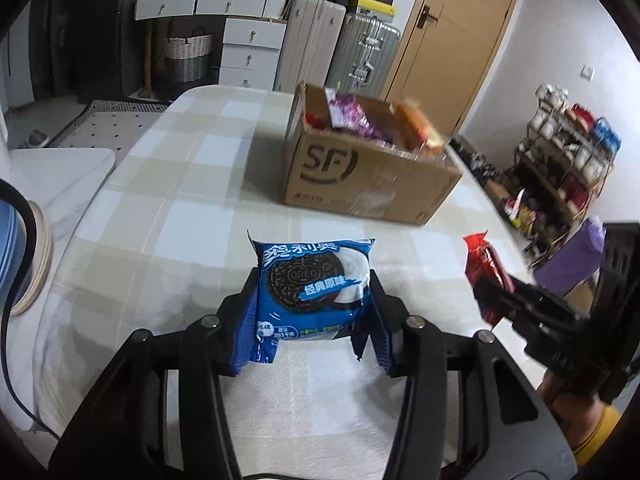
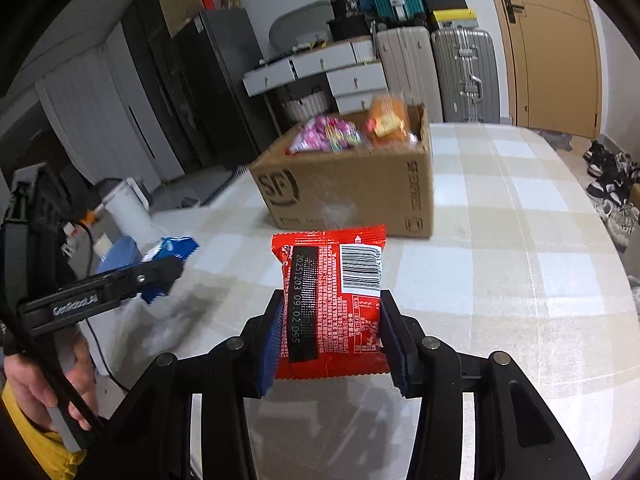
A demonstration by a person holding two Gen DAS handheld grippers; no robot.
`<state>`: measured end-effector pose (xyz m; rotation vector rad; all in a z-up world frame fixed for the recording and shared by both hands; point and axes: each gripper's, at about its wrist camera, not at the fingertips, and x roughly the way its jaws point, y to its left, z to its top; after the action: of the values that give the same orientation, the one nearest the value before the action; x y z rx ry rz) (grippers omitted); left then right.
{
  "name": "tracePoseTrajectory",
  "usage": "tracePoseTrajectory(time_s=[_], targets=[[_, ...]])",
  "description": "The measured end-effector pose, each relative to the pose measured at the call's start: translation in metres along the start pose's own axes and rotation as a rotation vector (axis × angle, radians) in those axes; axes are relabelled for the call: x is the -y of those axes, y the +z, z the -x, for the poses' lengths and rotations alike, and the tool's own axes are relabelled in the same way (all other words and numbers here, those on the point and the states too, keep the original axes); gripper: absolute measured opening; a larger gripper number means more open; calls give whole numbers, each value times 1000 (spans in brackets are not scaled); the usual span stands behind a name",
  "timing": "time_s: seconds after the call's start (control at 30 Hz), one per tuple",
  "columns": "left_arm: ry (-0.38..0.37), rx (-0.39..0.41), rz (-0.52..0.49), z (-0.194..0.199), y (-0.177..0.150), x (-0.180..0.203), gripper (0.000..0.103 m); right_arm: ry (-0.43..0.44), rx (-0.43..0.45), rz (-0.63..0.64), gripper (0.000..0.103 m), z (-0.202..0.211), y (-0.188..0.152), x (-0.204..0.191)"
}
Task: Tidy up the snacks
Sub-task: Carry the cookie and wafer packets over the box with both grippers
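Observation:
My left gripper (image 1: 312, 316) is shut on a blue Oreo packet (image 1: 310, 292), held above the checked tablecloth. My right gripper (image 2: 332, 328) is shut on a red snack packet (image 2: 334, 300), barcode side up; it also shows at the right of the left wrist view as the red packet (image 1: 486, 268). Beyond both stands an open cardboard box (image 1: 372, 180) marked SF, with a pink bag (image 2: 326, 134) and an orange bag (image 2: 386, 120) sticking out of it. In the right wrist view the left gripper (image 2: 160, 276) with the blue packet (image 2: 172, 250) is at the left.
The table (image 1: 180, 184) has a beige and white checked cloth. Suitcases (image 1: 360, 56), white drawers (image 1: 248, 52) and a wooden door (image 1: 452, 40) stand behind it. A shoe rack (image 1: 560, 160) is at the right, shoes (image 2: 612, 188) lie on the floor, and a person's hand (image 2: 36, 384) holds the left gripper's handle.

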<state>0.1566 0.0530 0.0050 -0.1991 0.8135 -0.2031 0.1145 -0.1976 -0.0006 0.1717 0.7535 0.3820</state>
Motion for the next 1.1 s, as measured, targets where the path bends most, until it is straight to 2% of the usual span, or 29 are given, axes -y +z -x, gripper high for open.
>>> tracePoseTrajectory(time_s=[0.2, 0.33, 0.5, 0.63, 0.77, 0.83, 1.03, 1.1], targets=[[-51, 24, 7, 13, 36, 6, 45, 35, 40, 6, 45, 15, 21, -10], [-103, 27, 13, 18, 75, 12, 45, 25, 52, 43, 45, 18, 45, -16], [-117, 56, -7, 15, 130, 21, 45, -17, 73, 111, 45, 12, 84, -22], [-190, -2, 44, -10, 176, 22, 45, -77, 75, 164, 45, -4, 111, -23], [-90, 12, -74, -37, 206, 42, 45, -122, 62, 199, 45, -24, 130, -24], [-96, -13, -105, -56, 216, 50, 45, -129, 61, 210, 45, -33, 137, -23], [-128, -85, -106, -116, 245, 58, 45, -94, 7, 222, 45, -66, 150, -12], [-168, -115, -107, -134, 254, 59, 45, -68, -15, 221, 45, -77, 155, -9]])
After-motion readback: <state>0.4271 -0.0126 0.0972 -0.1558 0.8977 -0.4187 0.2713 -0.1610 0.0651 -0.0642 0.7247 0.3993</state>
